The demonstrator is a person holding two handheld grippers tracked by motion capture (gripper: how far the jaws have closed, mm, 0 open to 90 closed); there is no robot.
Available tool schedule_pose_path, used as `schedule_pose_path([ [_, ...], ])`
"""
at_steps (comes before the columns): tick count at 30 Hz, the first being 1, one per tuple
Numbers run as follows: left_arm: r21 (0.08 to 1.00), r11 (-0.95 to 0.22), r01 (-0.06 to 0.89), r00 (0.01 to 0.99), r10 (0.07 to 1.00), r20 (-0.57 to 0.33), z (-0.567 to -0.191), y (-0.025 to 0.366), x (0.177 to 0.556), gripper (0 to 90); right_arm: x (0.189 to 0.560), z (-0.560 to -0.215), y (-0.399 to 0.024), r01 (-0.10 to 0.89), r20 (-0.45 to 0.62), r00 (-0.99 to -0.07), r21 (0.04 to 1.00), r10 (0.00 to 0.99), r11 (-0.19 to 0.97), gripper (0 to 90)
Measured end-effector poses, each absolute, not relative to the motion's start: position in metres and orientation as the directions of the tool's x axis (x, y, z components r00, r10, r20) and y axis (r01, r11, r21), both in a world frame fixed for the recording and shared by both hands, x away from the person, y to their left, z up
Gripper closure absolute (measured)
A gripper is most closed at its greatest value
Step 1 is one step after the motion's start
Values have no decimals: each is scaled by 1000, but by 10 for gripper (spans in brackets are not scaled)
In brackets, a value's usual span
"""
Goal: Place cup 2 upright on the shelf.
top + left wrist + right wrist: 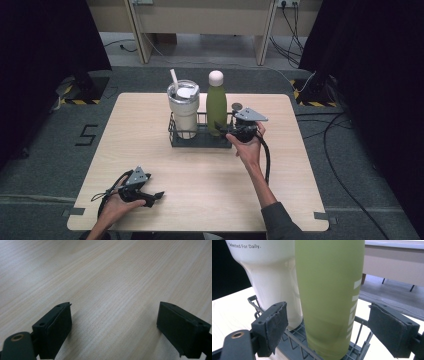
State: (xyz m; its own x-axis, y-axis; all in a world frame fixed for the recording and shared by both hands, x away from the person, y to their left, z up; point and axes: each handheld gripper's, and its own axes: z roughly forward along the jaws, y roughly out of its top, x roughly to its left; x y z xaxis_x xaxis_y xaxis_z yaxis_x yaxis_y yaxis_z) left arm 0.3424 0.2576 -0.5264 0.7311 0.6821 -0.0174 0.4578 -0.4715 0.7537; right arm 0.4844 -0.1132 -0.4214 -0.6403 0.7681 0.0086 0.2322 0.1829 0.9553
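With the right gripper spread wide, its jaws stand one on each side of the green bottle and touch neither side; in the right gripper view there's a clear gap at both pads. The bottle sits dead ahead between them, low on its body, so the coming move looks like a plain close, no sideways correction needed. Bottle's long axis is upright, roughly square to the line between the pads, which suits a side pinch. It stands in the dark wire rack, right-hand slot, with the white tumbler just beside it on the far side from the hand; the left pad sits near the tumbler's base, so a skewed close could nudge it. In the high view the right gripper comes at the bottle from the rack's right end, tumbler to the bottle's left, all mid-table toward the far edge. The left gripper is well apart, resting near the front left of the table, also spread wide with nothing between its jaws; the left gripper view has bare wood ahead. The right hand is clearly the nearer one, so this is its job. My read: grasp not yet made; a lift would have to go straight up to clear the rack wall.
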Motion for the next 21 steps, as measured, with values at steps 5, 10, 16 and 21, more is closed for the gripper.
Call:
schedule_pose_path([
  [5, 754, -472, 458, 731, 682, -17, -526, 258, 342, 120, 479, -420, -117, 227, 9, -641, 957, 768, 178, 166],
  [10, 753, -472, 458, 731, 683, -17, -526, 258, 342, 120, 472, -419, -122, 220, 11, -644, 960, 765, 171, 167],
  [16, 753, -471, 459, 730, 683, -17, -526, 258, 342, 120, 465, -419, -128, 220, 18, -641, 962, 767, 162, 167],
  [21, 753, -472, 459, 730, 683, -17, -526, 258, 342, 120, 460, -421, -130, 220, 18, -641, 962, 768, 161, 153],
])
